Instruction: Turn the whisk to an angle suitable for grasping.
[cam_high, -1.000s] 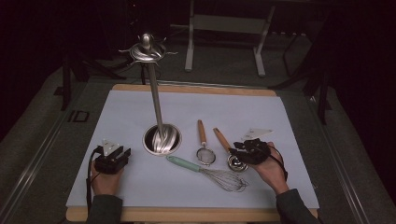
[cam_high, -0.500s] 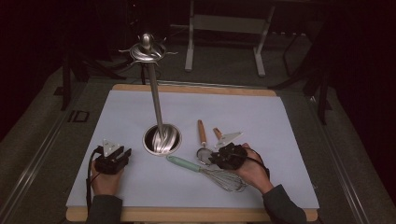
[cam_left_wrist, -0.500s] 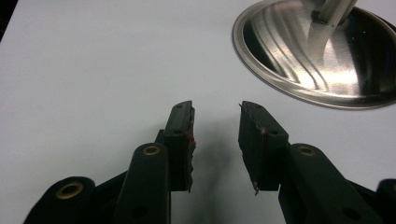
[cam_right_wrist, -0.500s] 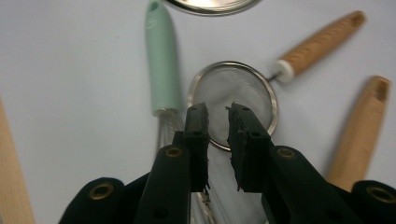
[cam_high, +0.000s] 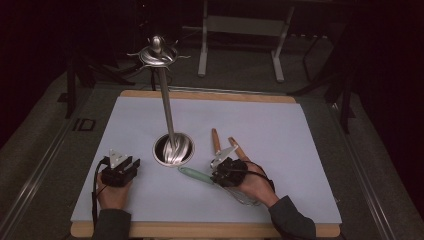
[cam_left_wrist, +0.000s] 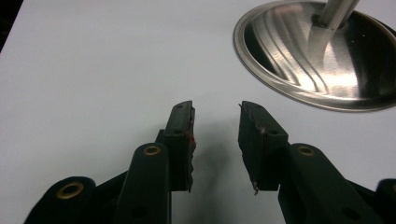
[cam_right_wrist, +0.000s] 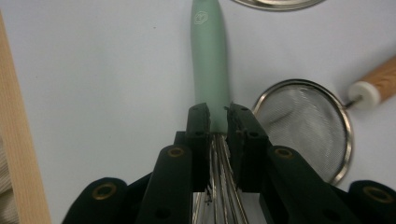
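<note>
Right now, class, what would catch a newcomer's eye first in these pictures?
The tall shiny steel stand, rising from its round base at the middle of the pale sheet-covered table and topped with curled hooks. Next, the right gripper, its jaws closed around the mint-green-handled wire whisk where handle meets wires, beside a round mesh strainer.

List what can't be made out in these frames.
- High view: the whisk wires are mostly hidden under the right gripper and hand.
- High view: strainer mesh is too small to read.
- Right gripper view: the jaws straddle the whisk's handle end; pad contact is unclear.
- Left gripper view: the stand's base is cut by the frame edges.
</note>
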